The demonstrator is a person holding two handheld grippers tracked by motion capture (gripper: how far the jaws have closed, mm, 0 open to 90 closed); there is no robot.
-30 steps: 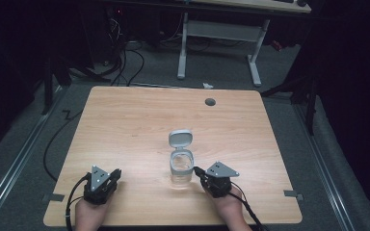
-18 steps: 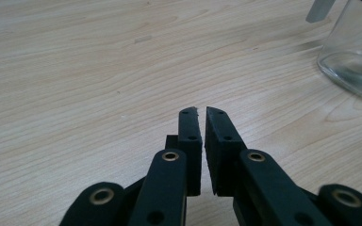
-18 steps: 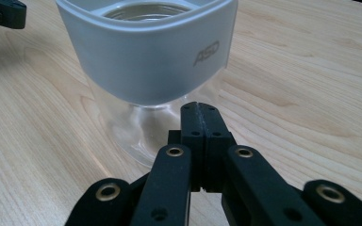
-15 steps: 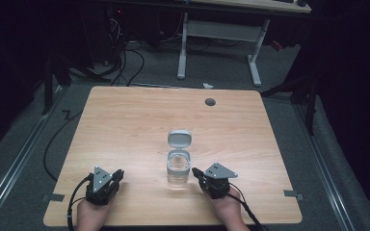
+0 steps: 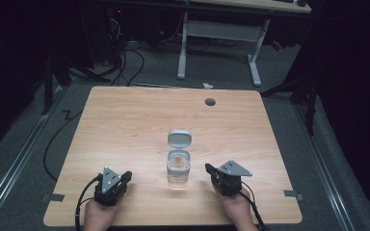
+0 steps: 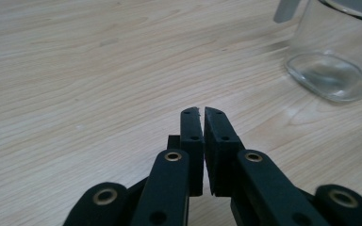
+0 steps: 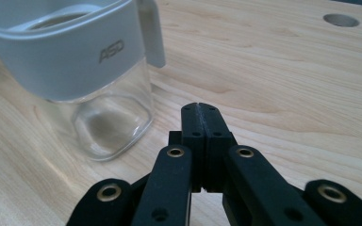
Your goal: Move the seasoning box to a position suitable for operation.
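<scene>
Two hand-held grippers rest at the near edge of the wooden counter. At left, the left hand-held gripper has jaws nearly together, holding nothing. Between them stands a clear glass jar with grey collar, its lid flipped up. The right hand-held gripper, just beside the jar, has jaws pressed together, empty.

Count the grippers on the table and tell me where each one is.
2. The left gripper rests near the table's front edge, left of the glass jar. The right gripper rests near the front edge, right of the jar. Both are shut on nothing.
</scene>
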